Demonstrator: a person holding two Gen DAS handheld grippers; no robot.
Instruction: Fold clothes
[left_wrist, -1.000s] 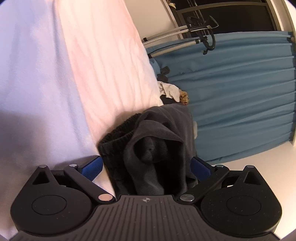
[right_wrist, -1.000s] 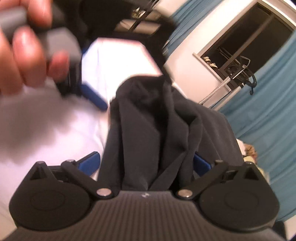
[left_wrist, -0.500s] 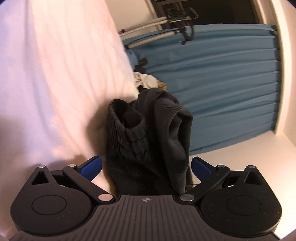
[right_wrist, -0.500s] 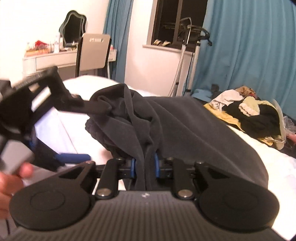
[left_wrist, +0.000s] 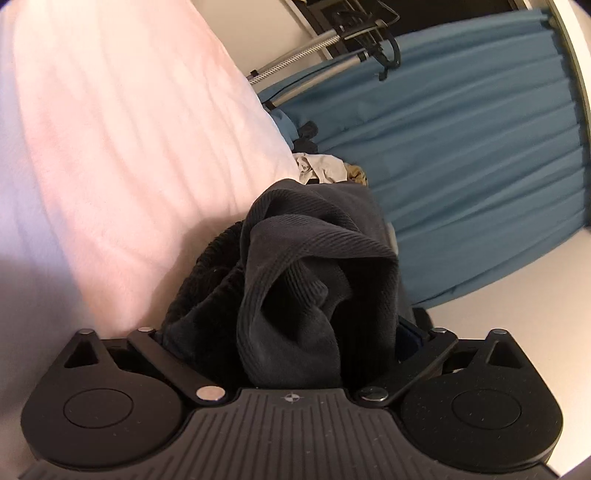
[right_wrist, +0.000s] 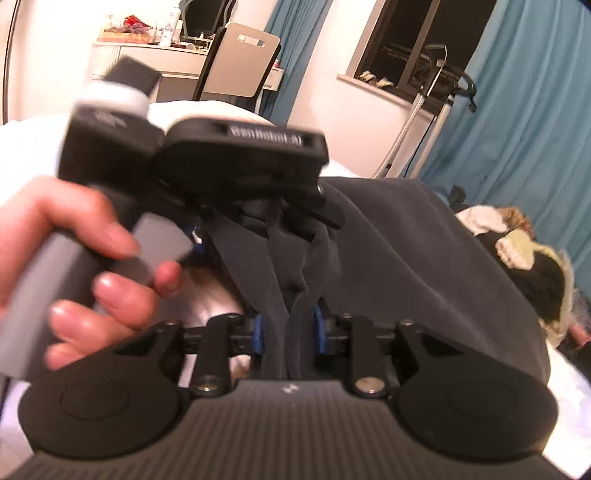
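A dark grey garment (left_wrist: 314, 258) lies bunched on the white bed (left_wrist: 129, 147). In the left wrist view it fills the gap of my left gripper (left_wrist: 284, 328), whose jaws stand wide and are closing; the cloth hides both pads. In the right wrist view the garment (right_wrist: 406, 266) spreads away to the right. A gathered fold of it runs between the blue pads of my right gripper (right_wrist: 289, 326), which presses on it while its jaws are opening. The left gripper (right_wrist: 269, 218) hangs blurred over the same fold, held by a hand (right_wrist: 74, 240).
A pile of mixed clothes (right_wrist: 524, 258) lies at the bed's far right. Blue curtains (left_wrist: 461, 147) and a metal clothes rack (right_wrist: 443, 85) stand beyond the bed. A chair (right_wrist: 240, 66) and a dressing table are at the back left.
My right jaws went from wide to closed on a fold, then widened slightly. The left gripper pushed into the bunched cloth, which now covers its pads, and moved over the fold.
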